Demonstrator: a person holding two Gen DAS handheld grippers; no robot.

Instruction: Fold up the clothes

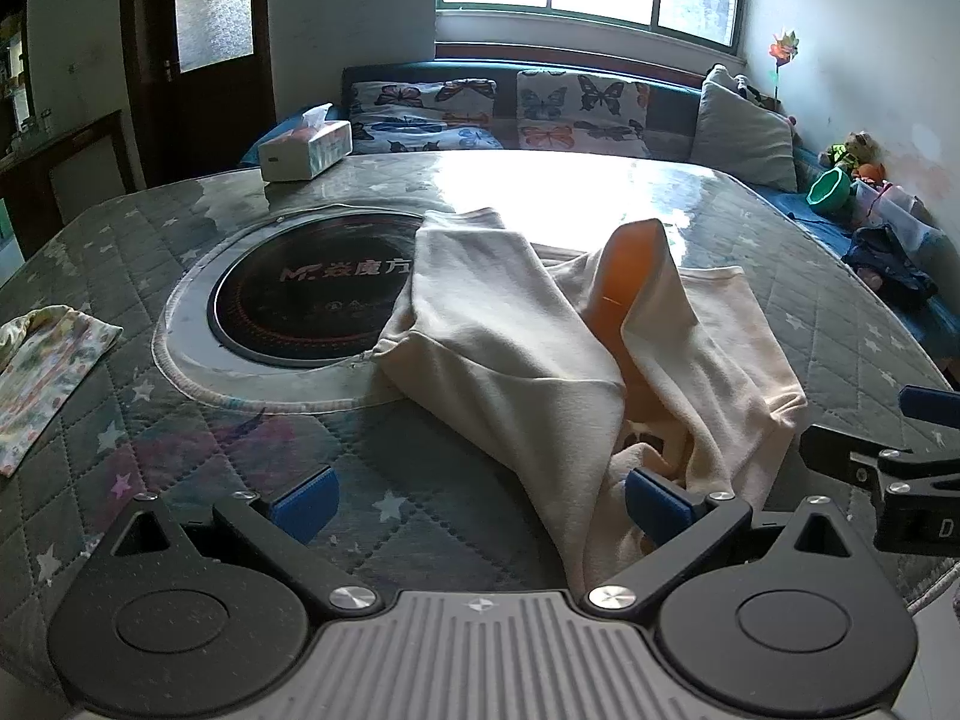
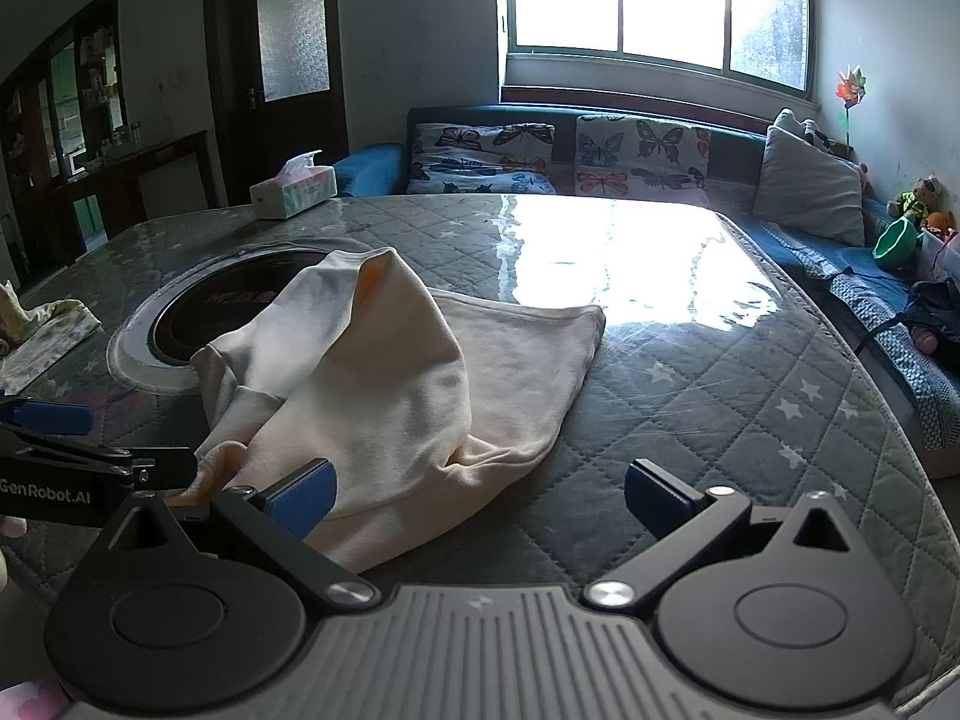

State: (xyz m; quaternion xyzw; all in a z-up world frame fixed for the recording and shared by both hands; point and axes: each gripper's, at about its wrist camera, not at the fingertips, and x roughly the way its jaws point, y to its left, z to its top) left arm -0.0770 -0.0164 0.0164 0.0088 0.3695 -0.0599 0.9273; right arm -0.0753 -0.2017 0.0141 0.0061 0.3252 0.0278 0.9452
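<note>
On the quilted table (image 2: 690,396), our left gripper (image 1: 480,498) and right gripper (image 2: 480,492) both gape empty over the rumpled cream garment (image 2: 384,378), so a careless pinch might gather several layers and skew the fold.

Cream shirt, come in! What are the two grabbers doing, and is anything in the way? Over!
Left gripper open, right gripper open. Cream shirt crumpled, unfolded, partly over black cooktop. Floral cloth off to the side.

1. The left gripper (image 1: 480,498) is sitting low, its jaws spread wide, blue pads (image 1: 306,495) well apart.
2. The right gripper (image 2: 480,495) is likewise gaping, fingers (image 2: 657,495) splayed.
3. Both are pointing forward side by side, each showing at the edge of the other's view.
</note>
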